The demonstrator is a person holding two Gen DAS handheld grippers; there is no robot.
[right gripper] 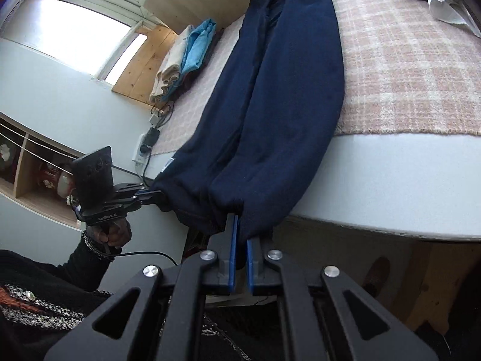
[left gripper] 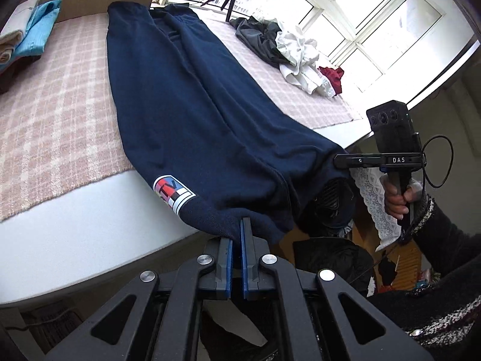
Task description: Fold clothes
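— Where is the navy garment (left gripper: pixel 192 114) lying?
— Stretched lengthwise over the pink checked blanket (left gripper: pixel 54 126) on the bed, its near end hanging off the white mattress edge (left gripper: pixel 90 225)

— And the left gripper (left gripper: pixel 237 231)?
— Its blue-padded jaws are nipped tight on the ribbed hem, just beside the coloured patch (left gripper: pixel 173 192)

— The right gripper (right gripper: pixel 240 234)?
— Pinched narrow on the hem's other corner; the person's hand (left gripper: pixel 396 198) holds its handle

— Anything else on the bed?
— Folded clothes (left gripper: pixel 27 33) stacked at the far left, a rumpled pile (left gripper: pixel 282 45) by the window (left gripper: pixel 375 15)
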